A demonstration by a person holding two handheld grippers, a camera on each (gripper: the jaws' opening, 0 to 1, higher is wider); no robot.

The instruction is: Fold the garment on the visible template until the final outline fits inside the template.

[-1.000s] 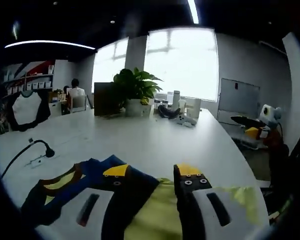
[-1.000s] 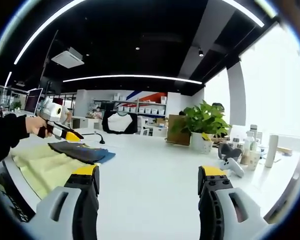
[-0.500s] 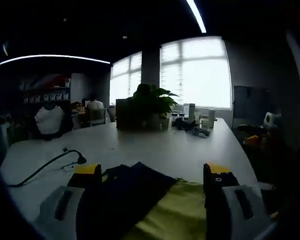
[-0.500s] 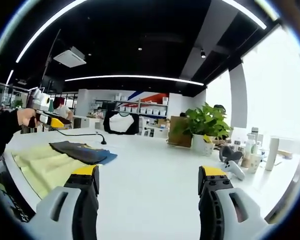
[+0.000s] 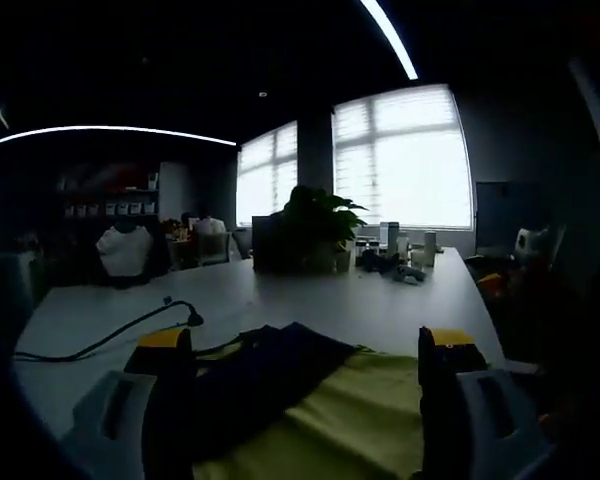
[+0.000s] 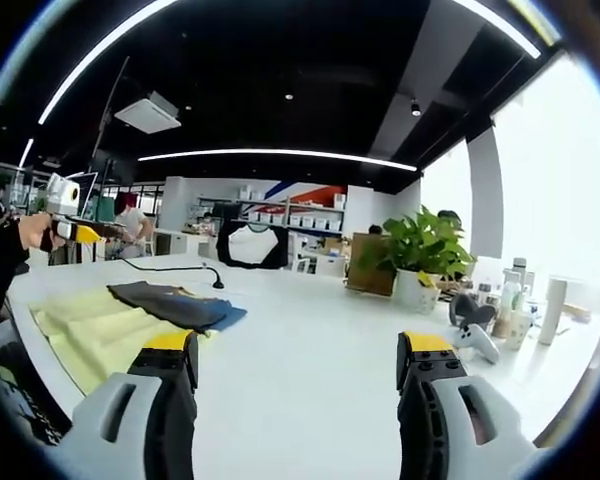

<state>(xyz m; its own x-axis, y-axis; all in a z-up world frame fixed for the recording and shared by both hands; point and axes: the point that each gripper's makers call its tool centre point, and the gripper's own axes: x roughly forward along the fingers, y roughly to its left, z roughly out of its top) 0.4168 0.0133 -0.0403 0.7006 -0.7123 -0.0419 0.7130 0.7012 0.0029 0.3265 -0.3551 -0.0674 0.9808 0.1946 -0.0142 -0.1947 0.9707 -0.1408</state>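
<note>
The garment (image 6: 90, 328) lies flat on the white table (image 6: 310, 370), yellow-green with a navy part (image 6: 175, 302) folded over it. In the left gripper view the navy part (image 5: 260, 372) and the yellow cloth (image 5: 355, 410) lie below my left gripper (image 5: 305, 345), which is open and holds nothing. In the right gripper view the left gripper (image 6: 68, 228) hangs in a hand at the far left, above and beyond the garment. My right gripper (image 6: 298, 345) is open over bare table, to the right of the garment.
A black cable with a small microphone (image 5: 115, 335) runs left of the garment. A potted plant (image 6: 420, 255), bottles and a white controller (image 6: 472, 337) stand at the table's far end. A black-and-white shirt (image 6: 252, 245) hangs at the back.
My left gripper's jaws have spread wide and it has risen off the navy part, drawing back to the left in the right gripper view. The right gripper has barely moved.
</note>
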